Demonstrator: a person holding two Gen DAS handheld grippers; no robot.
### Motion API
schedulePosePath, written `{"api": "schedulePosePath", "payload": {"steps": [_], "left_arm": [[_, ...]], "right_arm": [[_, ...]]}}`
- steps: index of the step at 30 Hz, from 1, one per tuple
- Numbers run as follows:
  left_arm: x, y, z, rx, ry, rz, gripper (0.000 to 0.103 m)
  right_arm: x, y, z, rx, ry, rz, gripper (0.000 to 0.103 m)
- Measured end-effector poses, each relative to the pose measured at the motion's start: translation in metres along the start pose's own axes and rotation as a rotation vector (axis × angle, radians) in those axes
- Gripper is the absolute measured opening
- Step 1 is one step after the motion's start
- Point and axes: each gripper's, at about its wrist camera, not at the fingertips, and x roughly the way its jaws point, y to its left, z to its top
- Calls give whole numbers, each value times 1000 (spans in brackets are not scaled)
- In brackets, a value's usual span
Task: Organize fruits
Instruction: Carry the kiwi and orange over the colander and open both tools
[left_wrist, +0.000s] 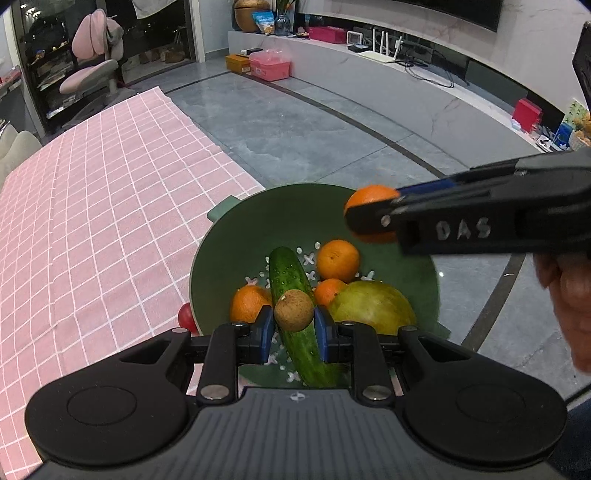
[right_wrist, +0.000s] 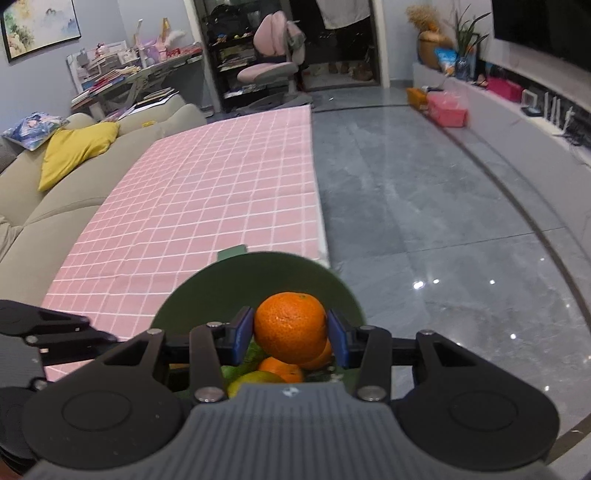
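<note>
A pink checked cloth covers the table beside a grey tiled floor. At the cloth's near corner sits a green bowl with a small handle tab on its far rim and white cross-shaped holes in its bottom. Inside the bowl lie a greenish-yellow mango, a cucumber running lengthwise, and three oranges around it. A red fruit shows just outside the bowl's left wall; what kind it is cannot be told.

The right gripper reaches in from the right above the bowl's far rim, its blue pads clamped on an orange. A hand shows at the right edge behind it.

The left gripper hangs over the near part of the bowl, above the cucumber, its pads pressed together on a small round brown fruit, the smallest thing in sight.
</note>
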Motion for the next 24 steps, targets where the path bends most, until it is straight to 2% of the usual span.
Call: {"api": "schedulePosePath", "payload": {"steps": [9,18,24], "left_arm": [[22,5,2,4,38,27,26],[34,6,7,-8,47,34,26],[36,5,9,-1,46,40,27]], "right_arm": [[35,5,-4,57,80,39,41],[58,12,-7,54,140,48,42],[65,9,-7,81,147,50,43]]}}
